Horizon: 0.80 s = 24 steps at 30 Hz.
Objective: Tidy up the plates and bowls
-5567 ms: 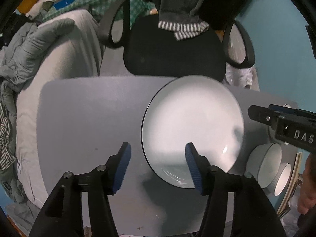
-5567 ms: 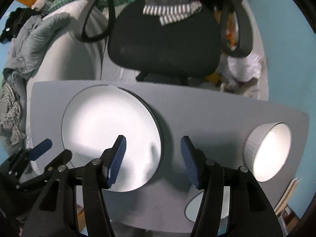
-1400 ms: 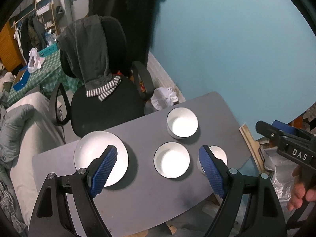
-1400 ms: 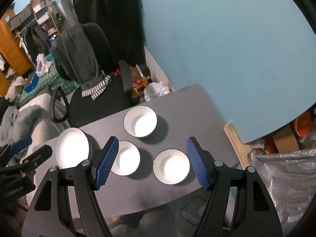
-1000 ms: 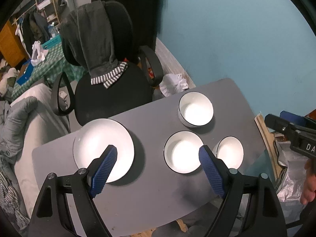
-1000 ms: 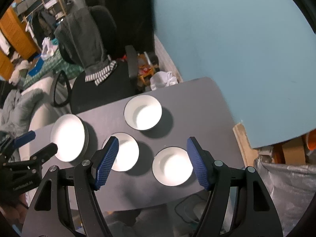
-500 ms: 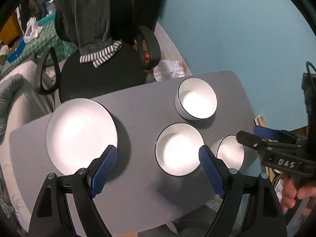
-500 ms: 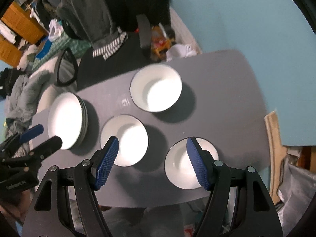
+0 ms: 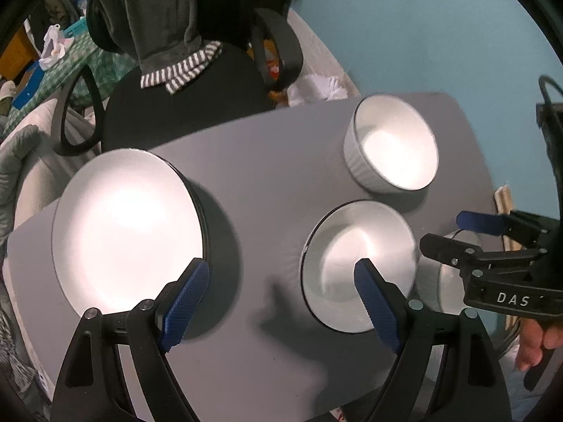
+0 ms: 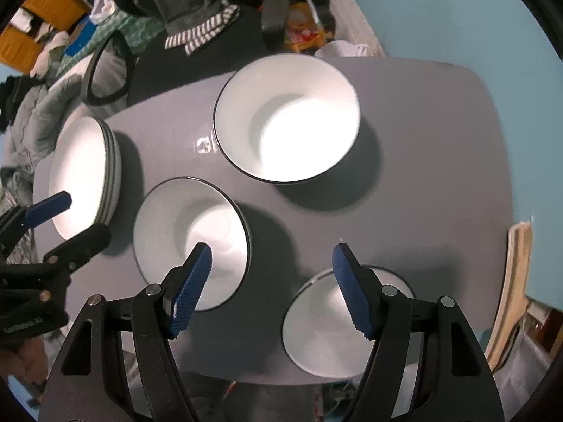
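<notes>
Hovering both grippers over the bowls w/ nothing held. Left gripper [image 9: 281,302] spread wide, empty, above bare grey worktop [image 9: 267,190] between the plate stack [image 9: 126,232] and the middle bowl [image 9: 359,263]; its right finger sits in front of that bowl's near rim. Right gripper [image 10: 272,281] also released, empty, pointing almost straight down; left pad overlaps the middle bowl [image 10: 191,242], right pad overlaps the near-right bowl [image 10: 337,323], gap btwn them over worktop.

Layout, near to far: near-right bowl at the front edge, middle bowl just behind it to the left, plate stack at the far left w/ several rims showing, big deep bowl [image 10: 286,119] furthest back, well apart from the others. Office chair [image 9: 183,105] w/ a grey garment behind the worktop.

Step, as I judge it: plates look stacked, bowls still loose, so this is the approach to nest bowls. Next move prob needs one gripper shifted sideways so a single rim sits btwn its pads, then close on it and lift w/o clipping the neighbour. Which bowl goes first — can't tell.
</notes>
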Tool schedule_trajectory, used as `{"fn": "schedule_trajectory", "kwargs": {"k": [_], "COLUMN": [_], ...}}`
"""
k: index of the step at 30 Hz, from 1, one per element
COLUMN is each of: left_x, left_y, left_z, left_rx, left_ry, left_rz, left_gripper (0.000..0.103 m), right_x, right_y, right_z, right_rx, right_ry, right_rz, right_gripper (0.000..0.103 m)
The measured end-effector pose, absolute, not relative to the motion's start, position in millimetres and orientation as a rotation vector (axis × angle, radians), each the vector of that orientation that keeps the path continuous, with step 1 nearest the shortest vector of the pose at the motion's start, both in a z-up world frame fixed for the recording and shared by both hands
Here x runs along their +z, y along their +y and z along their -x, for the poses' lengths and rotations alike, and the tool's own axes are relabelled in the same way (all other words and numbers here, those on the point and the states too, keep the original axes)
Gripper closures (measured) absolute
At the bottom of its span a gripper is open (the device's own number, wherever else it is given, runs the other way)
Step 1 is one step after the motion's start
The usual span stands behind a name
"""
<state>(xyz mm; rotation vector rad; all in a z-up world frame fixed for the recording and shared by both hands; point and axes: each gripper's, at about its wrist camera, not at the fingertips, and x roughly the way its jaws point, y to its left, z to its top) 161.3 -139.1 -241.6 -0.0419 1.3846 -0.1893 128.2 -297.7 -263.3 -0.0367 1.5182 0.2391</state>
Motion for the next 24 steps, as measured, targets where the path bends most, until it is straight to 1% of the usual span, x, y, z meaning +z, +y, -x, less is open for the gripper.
{"fn": "schedule_trajectory", "kwargs": {"k": [12, 22, 24], "left_x": [-277, -291, -294], "left_y": [-146, -143, -143], "left_z": [-159, -164, -164], "left_rx": [-0.176, -0.159, -0.145], "left_ry": [1.471, 1.503, 1.51], "left_rz": [0.047, 0.118, 0.129], "left_gripper": [0.017, 0.017, 0.018], "right_x": [-302, -314, -316], "right_y": [-294, -293, -290], "right_z": [-134, -142, -144], "right_rx": [0.307, 0.345, 0.35], "right_ry": [1.59, 1.592, 1.594], "right_rz": [0.063, 0.065, 0.071], "right_gripper": [0.033, 0.033, 0.036]}}
